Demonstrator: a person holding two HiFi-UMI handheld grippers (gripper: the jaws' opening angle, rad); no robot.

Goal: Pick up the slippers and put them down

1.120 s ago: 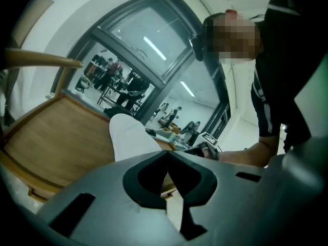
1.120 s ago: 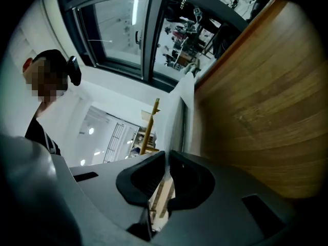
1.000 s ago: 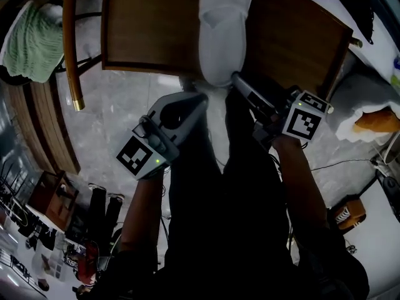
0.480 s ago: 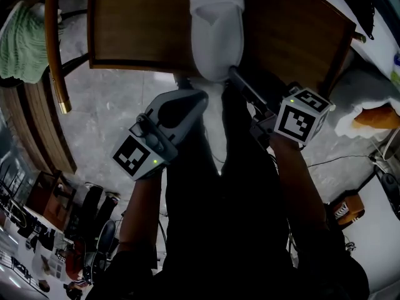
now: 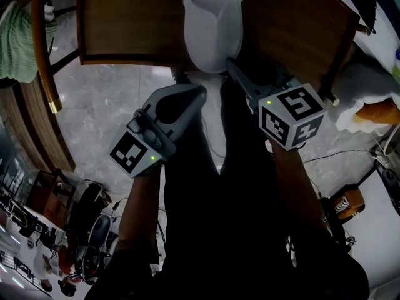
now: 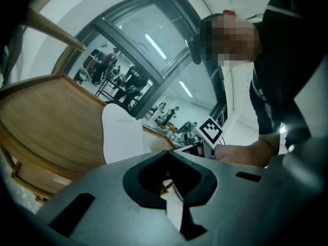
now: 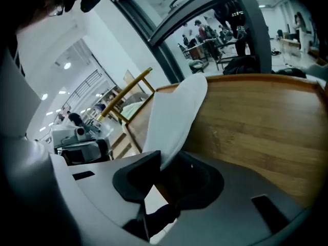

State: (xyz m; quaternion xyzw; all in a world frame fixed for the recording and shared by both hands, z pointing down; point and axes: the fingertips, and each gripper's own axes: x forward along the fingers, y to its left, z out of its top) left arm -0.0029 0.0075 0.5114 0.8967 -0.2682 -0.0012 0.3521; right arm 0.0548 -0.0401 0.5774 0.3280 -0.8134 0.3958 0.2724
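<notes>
Pouring in cold and bright from ceiling strip lights [image 6: 154, 40] behind the glass in both gripper views; washing the white slipper [image 5: 212, 30] almost featureless; sinking the person's dark clothing [image 5: 237, 230] into near-black in the head view; bowing straight edges, darkening every corner, blurring whatever lies nearest each lens.

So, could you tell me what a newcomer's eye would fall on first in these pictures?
The white slipper lying on the brown wooden tabletop at top centre of the head view stands out first. The right gripper, with its marker cube, reaches to the slipper's near end; its fingers have just been opening, with the slipper's edge between them. The left gripper hangs shut and empty just off the table's near edge.
</notes>
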